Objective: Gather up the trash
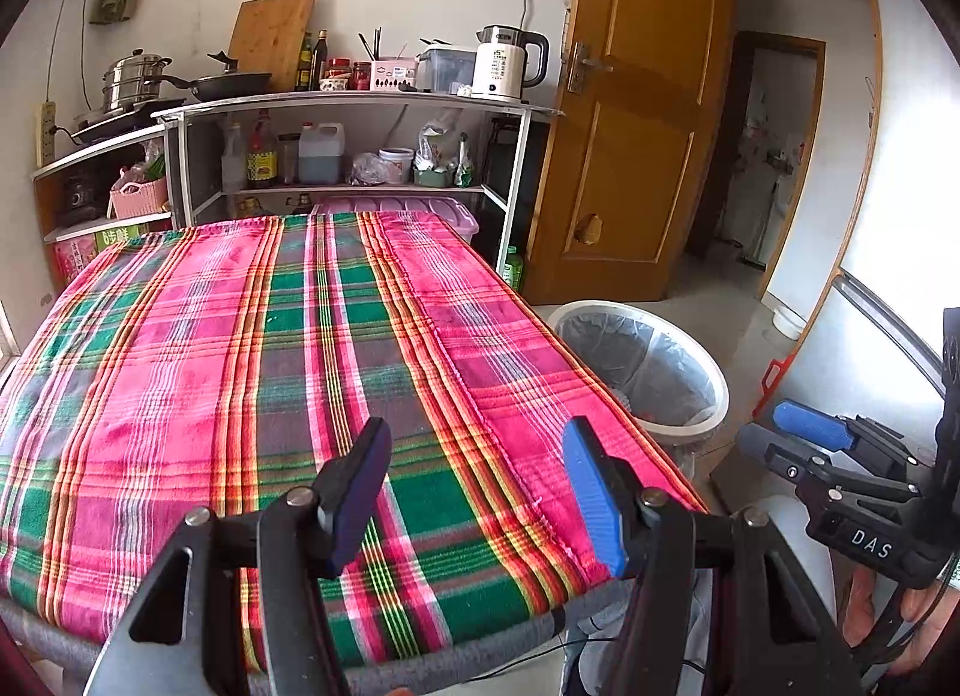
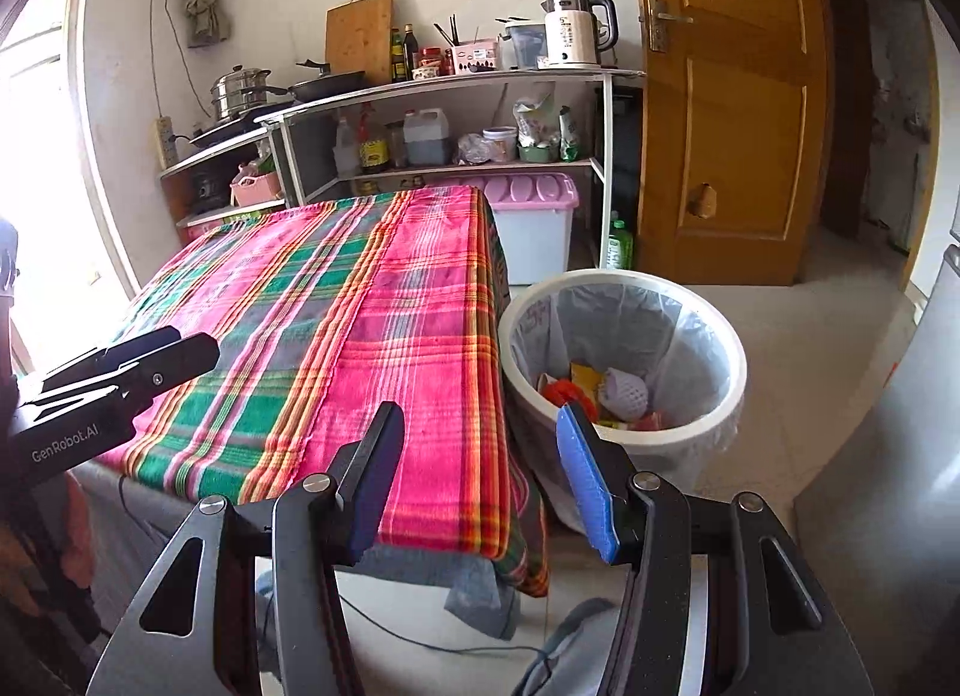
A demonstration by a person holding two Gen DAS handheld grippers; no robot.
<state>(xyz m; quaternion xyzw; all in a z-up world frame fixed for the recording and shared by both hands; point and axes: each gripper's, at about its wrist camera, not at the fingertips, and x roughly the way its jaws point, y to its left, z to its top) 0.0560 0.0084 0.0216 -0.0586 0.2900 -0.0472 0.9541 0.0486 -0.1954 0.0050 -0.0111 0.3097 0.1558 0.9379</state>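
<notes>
The left gripper [image 1: 477,450] is held open and empty, tilted down over the cloth [image 1: 240,372]; the right gripper [image 2: 480,435] is likewise open beside the bin [image 2: 624,285]; trash [image 2: 591,387] is seen inside it.

A table [image 1: 420,666] carries only a pink-and-green plaid cloth [image 1: 288,372] draped over its edges.

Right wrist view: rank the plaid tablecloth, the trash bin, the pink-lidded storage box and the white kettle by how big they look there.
1. Plaid tablecloth, clearly largest.
2. Trash bin.
3. Pink-lidded storage box.
4. White kettle, smallest.

The bin sits nearer the camera than the box, so their true sizes may be closer than they look.
</notes>
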